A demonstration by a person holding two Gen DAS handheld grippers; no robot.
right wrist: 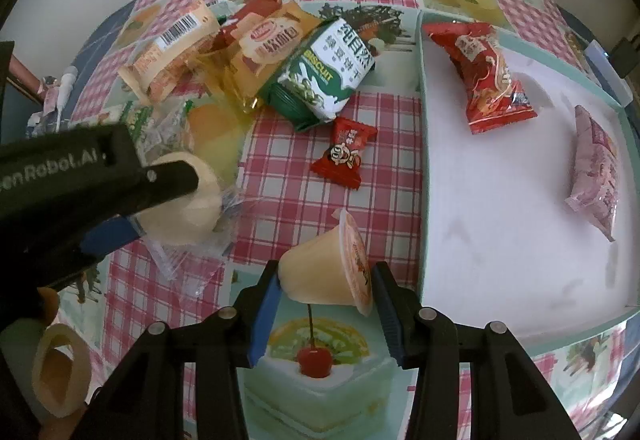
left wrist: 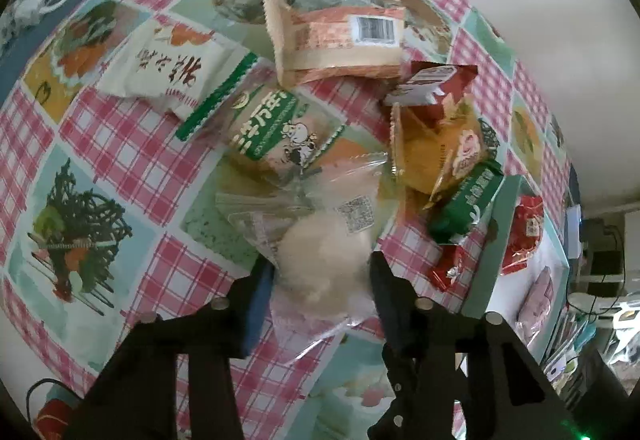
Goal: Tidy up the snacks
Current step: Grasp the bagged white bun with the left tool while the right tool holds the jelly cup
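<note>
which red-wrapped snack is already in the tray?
The large red packet, lying inside the tray near its far corner; the small red candy lies on the tablecloth outside it.

Checked tablecloth (right wrist: 352, 207) under snack packets (right wrist: 320, 79) and a tray (right wrist: 422, 143).

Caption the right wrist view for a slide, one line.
Right gripper clamps a jelly cup beside the white tray; left gripper grips a clear-wrapped bun.

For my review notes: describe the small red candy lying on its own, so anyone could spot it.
Start at the white tray with the teal rim, on the checked tablecloth. Just off its left edge lies the small red candy, below the green-and-white biscuit pack. It is the smallest wrapper, lying apart from the pile, printed with a cartoon face.
</note>
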